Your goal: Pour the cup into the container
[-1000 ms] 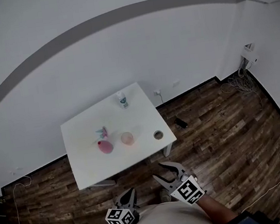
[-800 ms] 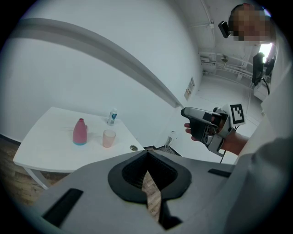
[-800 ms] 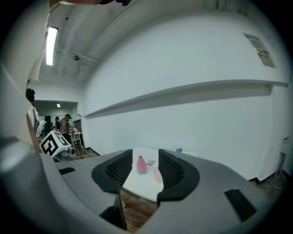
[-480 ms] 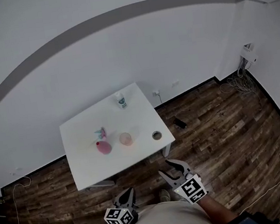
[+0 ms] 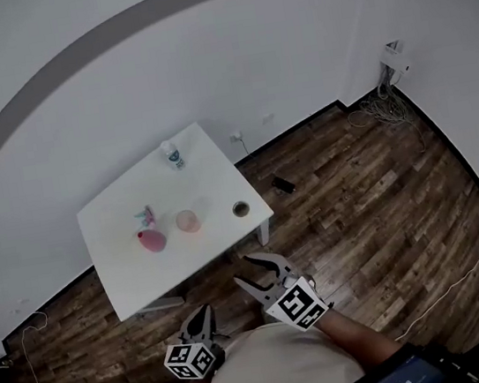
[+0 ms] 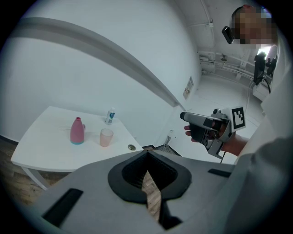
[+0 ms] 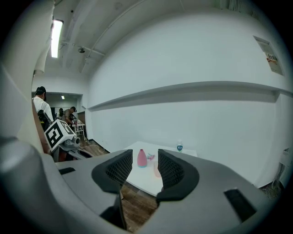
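On the white table stand a pink cup, a pink bottle to its left and a small round container to its right. Both grippers hang over the wooden floor, well short of the table. My left gripper is shut with nothing in it. My right gripper stands open and empty. The left gripper view shows the cup, the bottle and the container far ahead. In the right gripper view the bottle shows between the jaws, and the right one hides most of the cup.
A small clear bottle with a label stands near the table's far edge. A dark object lies on the wooden floor right of the table. Cables gather by the wall at the right. People stand far off.
The head view has swung, so the table now sits further up and left in the picture. Both grippers keep their places near the body and their jaws stand as before.
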`<action>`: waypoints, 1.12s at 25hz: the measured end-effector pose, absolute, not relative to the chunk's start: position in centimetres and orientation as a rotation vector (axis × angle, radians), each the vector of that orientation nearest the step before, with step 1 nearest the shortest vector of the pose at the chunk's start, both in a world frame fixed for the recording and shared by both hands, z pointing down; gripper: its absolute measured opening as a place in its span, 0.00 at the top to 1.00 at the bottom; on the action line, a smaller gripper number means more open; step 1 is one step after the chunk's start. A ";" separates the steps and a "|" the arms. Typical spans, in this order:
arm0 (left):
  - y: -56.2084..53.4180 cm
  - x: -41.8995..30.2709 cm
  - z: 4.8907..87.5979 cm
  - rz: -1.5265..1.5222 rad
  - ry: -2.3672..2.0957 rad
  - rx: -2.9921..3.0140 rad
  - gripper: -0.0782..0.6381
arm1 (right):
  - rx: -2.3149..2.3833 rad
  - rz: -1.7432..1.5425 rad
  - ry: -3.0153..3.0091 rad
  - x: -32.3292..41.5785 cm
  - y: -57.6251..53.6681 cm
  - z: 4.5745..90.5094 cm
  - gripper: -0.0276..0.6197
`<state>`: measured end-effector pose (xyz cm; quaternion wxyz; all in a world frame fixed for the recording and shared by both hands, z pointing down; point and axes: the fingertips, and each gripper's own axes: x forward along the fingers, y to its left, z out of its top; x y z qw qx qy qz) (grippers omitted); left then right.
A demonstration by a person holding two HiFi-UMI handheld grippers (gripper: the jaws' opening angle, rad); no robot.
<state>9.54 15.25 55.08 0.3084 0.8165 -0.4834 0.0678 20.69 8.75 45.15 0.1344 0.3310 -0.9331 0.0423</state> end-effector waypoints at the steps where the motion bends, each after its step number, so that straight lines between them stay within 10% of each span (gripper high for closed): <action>1: 15.4 9.7 55.1 0.179 -1.276 2.158 0.88 | 0.953 0.119 -2.705 20.7 9.0 45.1 0.69; 28: 16.0 9.7 55.6 0.174 -1.298 2.120 0.88 | 0.922 0.162 -2.667 21.2 10.5 48.2 0.69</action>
